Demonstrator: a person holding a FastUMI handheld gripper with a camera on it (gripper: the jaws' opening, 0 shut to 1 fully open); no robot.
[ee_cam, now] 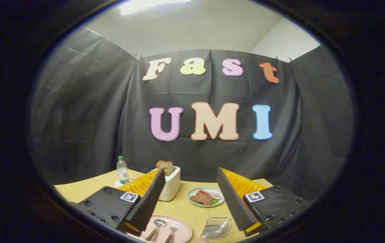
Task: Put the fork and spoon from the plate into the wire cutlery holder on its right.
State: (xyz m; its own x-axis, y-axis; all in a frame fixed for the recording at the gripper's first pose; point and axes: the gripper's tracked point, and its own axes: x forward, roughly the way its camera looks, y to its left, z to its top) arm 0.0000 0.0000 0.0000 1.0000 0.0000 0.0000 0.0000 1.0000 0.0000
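Legible text on the table items: none. The bottle [122,170] at lower left, beside the toaster [172,184], carries a label too small to read. The gripper [190,170], fingers spread wide with nothing between them, bears one square black-and-white coded marker on each finger base: left marker [129,196], right marker [255,196].

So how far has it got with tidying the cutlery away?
Nothing looks done yet. The fork and spoon both lie on the pink plate, and the wire cutlery holder to its right looks empty. The gripper is open, holding nothing, above the table. Both pieces remain to be picked up and dropped in.
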